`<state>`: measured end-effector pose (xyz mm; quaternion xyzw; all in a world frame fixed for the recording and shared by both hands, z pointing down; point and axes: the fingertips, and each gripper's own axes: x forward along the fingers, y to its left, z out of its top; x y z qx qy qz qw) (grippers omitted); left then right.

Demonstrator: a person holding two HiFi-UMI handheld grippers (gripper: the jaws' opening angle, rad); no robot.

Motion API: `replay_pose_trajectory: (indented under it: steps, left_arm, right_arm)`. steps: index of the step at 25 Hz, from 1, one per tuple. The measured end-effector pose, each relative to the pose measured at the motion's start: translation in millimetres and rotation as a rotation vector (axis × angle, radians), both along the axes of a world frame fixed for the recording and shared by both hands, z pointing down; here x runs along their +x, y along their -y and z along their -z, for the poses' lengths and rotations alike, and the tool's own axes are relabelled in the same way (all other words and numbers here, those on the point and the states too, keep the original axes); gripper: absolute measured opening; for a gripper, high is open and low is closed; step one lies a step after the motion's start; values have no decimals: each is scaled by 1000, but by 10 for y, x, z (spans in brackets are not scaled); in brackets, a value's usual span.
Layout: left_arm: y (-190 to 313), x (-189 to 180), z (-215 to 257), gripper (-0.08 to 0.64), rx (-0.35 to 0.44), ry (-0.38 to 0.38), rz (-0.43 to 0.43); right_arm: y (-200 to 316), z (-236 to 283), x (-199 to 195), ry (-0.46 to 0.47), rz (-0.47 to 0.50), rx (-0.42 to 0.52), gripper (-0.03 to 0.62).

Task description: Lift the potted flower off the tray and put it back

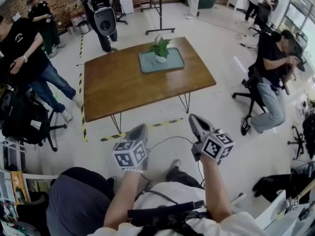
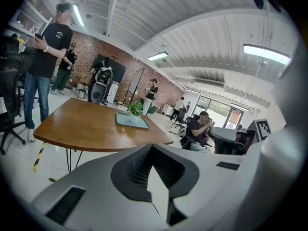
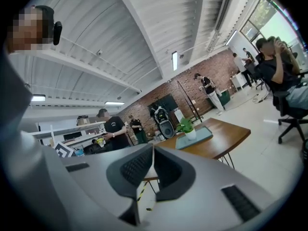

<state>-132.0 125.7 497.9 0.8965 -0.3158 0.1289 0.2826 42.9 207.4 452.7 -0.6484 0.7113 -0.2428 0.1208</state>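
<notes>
Well beyond right tool (image 1: 193, 118), potted flower (image 1: 160, 48)

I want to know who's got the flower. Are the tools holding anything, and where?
Nothing is held. The left tool and right tool are shut and empty, far from the potted flower on its tray.

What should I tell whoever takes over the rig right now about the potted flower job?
Left gripper: shut, empty, held in the air short of the table.
Right gripper: shut, empty, beside the left one.
Potted flower: upright on the tray, on the far half of the table.
Done: nothing that shows; the flower is on its tray, with neither gripper near it.
Left: step closer, lift the flower off the tray, set it back.
</notes>
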Motion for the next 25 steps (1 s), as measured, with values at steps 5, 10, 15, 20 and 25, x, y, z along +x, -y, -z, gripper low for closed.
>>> replay_pose_trajectory:
  steps: [5,10,15,20,25]
  left_arm:
    - [232,449,110,-2,24,5,31]
    - [377,759,81,-2,24,4,73]
    - [441,1080,-32,-2,16,49,75]
    - [606,1348,-140,-2,7,71,45]
    - [1015,1627,-218,-2,-6,54,28]
  right_arm:
    - [307,80,472,-19,35,12,31]
    - [473,-51,860,-25,46,-10,34]
    - [610,-199,1169,-11,33,-40,80]
    - [852,-380,1358,7,14,-68,112]
    - [1308,-475,1552,-16,12,-92,129]
